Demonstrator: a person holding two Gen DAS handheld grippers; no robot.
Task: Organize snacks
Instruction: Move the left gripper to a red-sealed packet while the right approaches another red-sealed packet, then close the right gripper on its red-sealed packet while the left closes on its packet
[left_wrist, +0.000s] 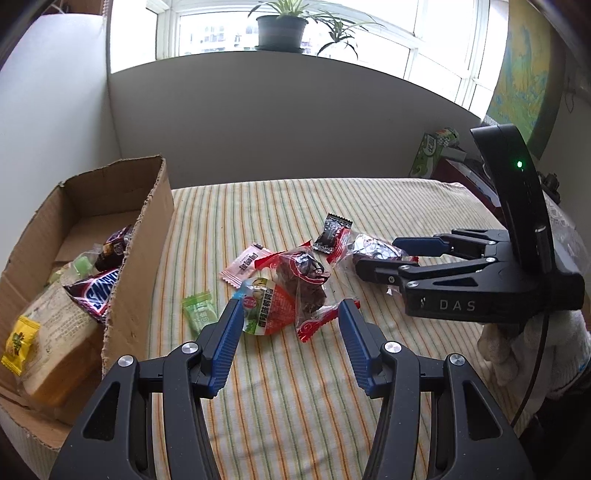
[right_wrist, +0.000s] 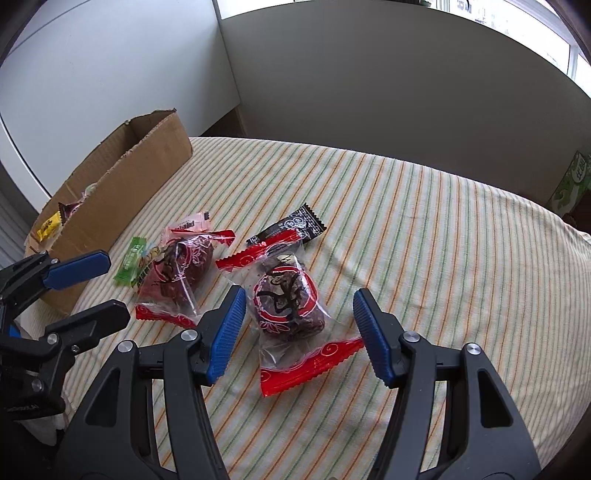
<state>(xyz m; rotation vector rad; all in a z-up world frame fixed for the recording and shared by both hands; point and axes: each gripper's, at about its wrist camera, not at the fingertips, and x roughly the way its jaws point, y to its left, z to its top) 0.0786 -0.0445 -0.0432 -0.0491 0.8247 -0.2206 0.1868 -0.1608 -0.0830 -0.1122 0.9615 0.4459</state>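
Date packet (right_wrist: 288, 306) lies lengthwise between right gripper (right_wrist: 299, 332) fingers.

Cardboard box (left_wrist: 140, 236) sits at the left edge of the bench (left_wrist: 369, 206), snacks inside it. Loose snacks lie on the bench right of the box: small wafer packet (left_wrist: 199, 312) nearest the box, pink sachet (left_wrist: 245, 264) behind it, date pack (left_wrist: 306, 284) in the middle, second date pack (right_wrist: 288, 306) further right, dark sachet (right_wrist: 291, 225) behind that. Potted plant (left_wrist: 282, 27) on the windowsill behind.
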